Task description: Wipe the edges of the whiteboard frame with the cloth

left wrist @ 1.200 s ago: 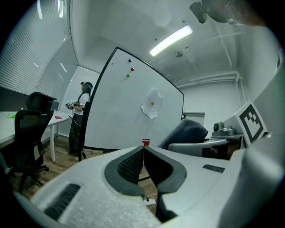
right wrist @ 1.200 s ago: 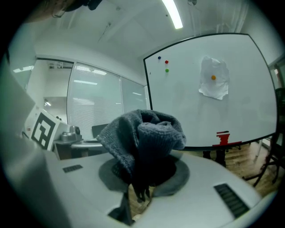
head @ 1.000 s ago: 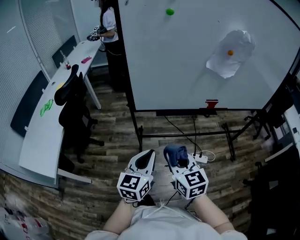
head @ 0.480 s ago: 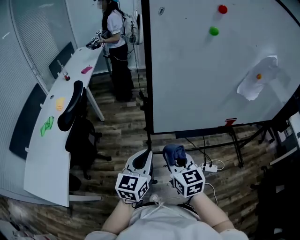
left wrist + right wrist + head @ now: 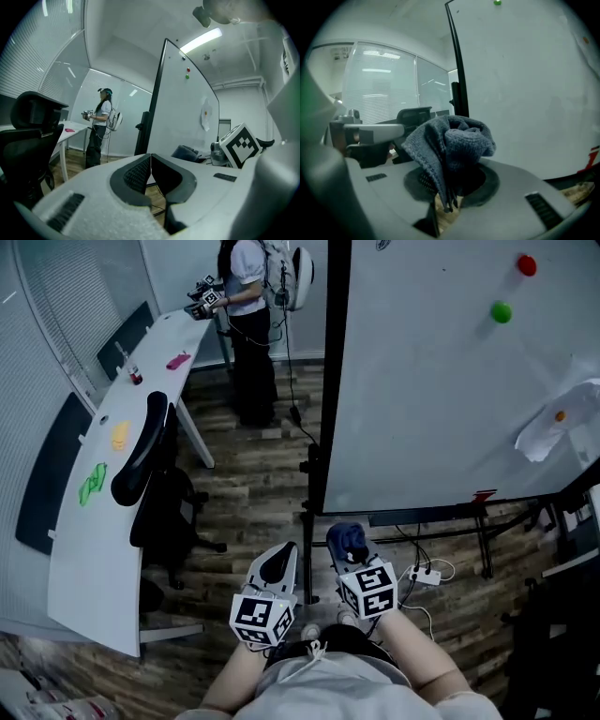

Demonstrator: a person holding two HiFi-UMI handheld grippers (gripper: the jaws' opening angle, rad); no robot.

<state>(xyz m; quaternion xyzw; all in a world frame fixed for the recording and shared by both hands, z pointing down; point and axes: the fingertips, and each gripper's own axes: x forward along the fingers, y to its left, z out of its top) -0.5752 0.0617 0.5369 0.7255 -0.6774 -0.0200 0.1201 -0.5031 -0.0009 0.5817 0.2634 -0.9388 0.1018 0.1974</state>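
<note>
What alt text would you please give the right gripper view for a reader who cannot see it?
The right gripper holds a bunched grey-blue cloth in its shut jaws, close up. Behind it stands a whiteboard with a black frame and a green magnet near the picture's top.

Black chair [image 5: 142, 448] beside long white desk [image 5: 91, 554]

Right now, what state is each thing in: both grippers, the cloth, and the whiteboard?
left gripper: jaws together, empty.
right gripper: jaws shut on the cloth.
cloth: bunched up, pinched at its lower end.
whiteboard: upright, untouched, paper sheet stuck on it.
</note>
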